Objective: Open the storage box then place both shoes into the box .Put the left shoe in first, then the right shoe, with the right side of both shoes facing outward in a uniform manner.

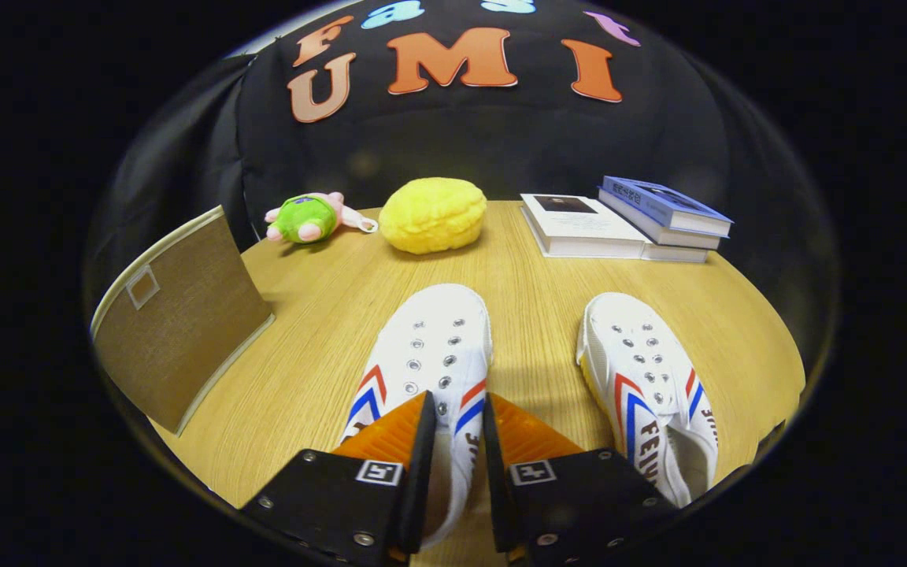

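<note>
Wooden table [320, 331]: 2 white shoes, box at left.
Gripper [457, 413] fingers clamped on left shoe [430, 346]; right shoe [646, 378] just beside.

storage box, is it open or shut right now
Cannot tell. The storage box stands left of the shoes, showing a flat fabric side; no interior is visible. The gripper is closed on the left shoe's side.

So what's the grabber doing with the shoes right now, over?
Gripper jaws closed on the side wall of the left shoe. Right shoe beside it on the table, untouched. Storage box off to the side. Nothing in the way.
</note>
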A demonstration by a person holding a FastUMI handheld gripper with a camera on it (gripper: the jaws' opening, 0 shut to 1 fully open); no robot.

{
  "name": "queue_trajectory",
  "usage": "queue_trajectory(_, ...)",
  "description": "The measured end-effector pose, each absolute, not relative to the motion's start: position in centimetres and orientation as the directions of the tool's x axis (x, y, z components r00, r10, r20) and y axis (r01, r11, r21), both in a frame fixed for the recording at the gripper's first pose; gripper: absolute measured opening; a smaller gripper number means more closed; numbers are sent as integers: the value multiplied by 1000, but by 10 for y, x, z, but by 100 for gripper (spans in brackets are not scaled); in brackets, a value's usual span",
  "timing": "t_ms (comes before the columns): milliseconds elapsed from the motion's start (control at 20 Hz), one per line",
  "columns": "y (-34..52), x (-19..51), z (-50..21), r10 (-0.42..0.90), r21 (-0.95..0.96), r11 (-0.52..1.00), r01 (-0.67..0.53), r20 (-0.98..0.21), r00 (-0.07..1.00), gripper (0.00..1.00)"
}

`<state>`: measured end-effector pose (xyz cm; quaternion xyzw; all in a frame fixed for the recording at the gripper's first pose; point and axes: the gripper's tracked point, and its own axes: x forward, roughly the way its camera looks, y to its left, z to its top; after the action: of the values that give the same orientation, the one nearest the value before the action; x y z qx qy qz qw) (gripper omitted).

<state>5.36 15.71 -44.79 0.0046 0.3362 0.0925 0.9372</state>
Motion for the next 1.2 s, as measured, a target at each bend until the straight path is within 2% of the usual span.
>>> queue_trajectory(100,155,57,-450,192,121,981,-149,-632,751,17)
queue_trajectory(150,153,57,-450,209,160,977,-138,-626,752,15)
queue_trajectory(200,153,55,-448,233,207,970,-130,-616,753,5)
queue_trajectory(300,151,57,-446,266,308,947,-90,-593,760,1)
queue_trajectory(450,150,62,-439,285,350,933,-89,-563,776,0)
queue_trajectory(650,162,74,-395,341,446,891,-89,-524,780,0)
queue_trajectory(850,175,69,-337,357,465,882,-75,-555,752,0)
queue_trajectory(1200,249,54,-225,478,530,830,-175,-513,713,0)
